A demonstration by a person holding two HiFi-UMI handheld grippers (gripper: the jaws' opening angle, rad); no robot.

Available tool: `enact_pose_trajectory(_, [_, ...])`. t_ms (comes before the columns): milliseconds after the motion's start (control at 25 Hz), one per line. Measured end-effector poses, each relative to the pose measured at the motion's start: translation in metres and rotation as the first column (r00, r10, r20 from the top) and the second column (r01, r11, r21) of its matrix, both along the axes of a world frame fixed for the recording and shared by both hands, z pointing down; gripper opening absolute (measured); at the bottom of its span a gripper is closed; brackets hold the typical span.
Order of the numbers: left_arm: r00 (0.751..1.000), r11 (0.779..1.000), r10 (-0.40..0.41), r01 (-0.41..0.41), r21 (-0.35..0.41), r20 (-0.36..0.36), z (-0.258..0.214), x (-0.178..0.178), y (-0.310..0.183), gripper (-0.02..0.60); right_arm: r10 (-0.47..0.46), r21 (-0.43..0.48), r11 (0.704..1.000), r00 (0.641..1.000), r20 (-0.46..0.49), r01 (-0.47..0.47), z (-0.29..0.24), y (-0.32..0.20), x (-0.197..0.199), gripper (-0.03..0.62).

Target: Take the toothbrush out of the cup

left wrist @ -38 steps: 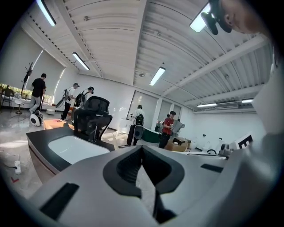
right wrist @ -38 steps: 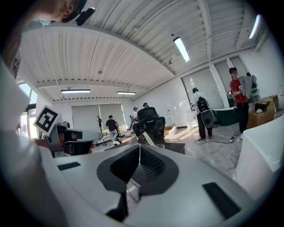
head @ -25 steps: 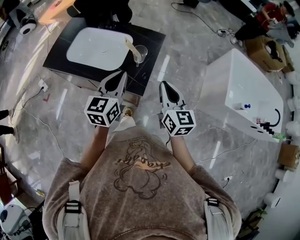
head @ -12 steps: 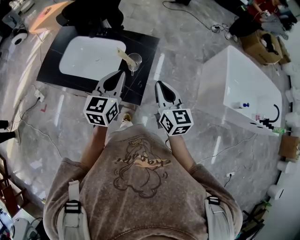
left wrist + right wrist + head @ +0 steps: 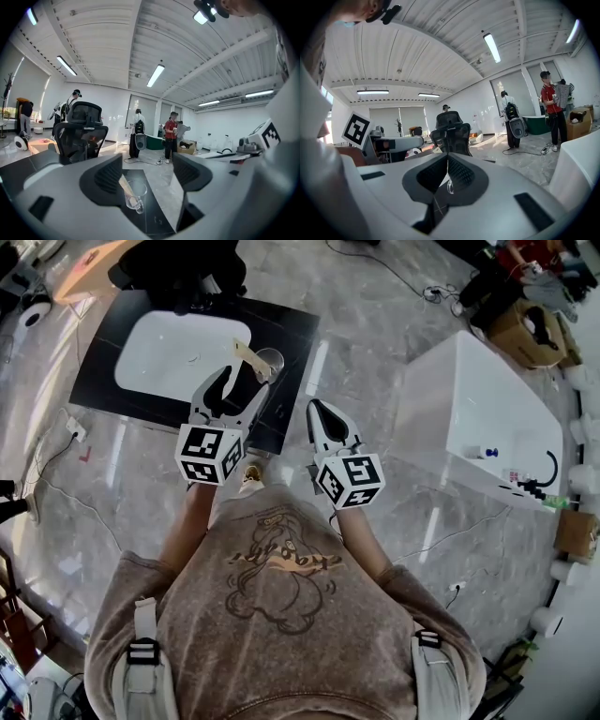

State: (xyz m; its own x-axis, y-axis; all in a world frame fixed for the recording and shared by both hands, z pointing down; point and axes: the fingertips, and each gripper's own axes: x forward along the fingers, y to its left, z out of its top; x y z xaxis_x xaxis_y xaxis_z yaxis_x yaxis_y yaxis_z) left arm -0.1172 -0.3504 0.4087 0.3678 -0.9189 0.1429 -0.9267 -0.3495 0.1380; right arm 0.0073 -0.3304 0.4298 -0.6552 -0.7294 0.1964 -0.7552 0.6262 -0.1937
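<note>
Toothbrush (image 5: 246, 354), one only, leans in one cup (image 5: 271, 360) beside one sink (image 5: 169, 357).

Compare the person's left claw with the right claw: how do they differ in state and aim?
The left claw has its jaws apart, having just been opening; the right claw has its jaws together. The left claw lines up with the cup holding the toothbrush, framed in its gap; the right claw sits off to that cup's right. Both hold nothing, stop short of the cup and carry a marker cube.
</note>
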Motion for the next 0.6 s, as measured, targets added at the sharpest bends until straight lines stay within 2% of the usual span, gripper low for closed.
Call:
enact_pose_trajectory(40, [1.000,1.000,-0.020,0.020,0.008,0.003,0.000,-0.003,-0.002,0.366,-0.003,-0.001,1.000,1.000,-0.001,0.003,0.000,-0.001,-0.001,0.018])
enact_pose_trajectory(120, [0.999,0.998,-0.052,0.052,0.022,0.007,-0.001,-0.008,-0.006,0.407,-0.008,0.000,1.000,1.000,-0.001,0.008,0.000,-0.002,-0.004,0.018])
enact_pose_trajectory(320, [0.999,0.999,-0.052,0.052,0.009,0.009,0.003,-0.010,-0.015,0.410,-0.010,0.001,1.000,1.000,-0.001,0.010,0.002,-0.008,-0.007,0.018])
enact_pose_trajectory(600, [0.997,0.996,-0.076,0.077,-0.043,0.019,0.035,-0.025,-0.039,0.410,-0.011,0.002,1.000,1.000,-0.002,0.011,0.003,-0.012,-0.008,0.018])
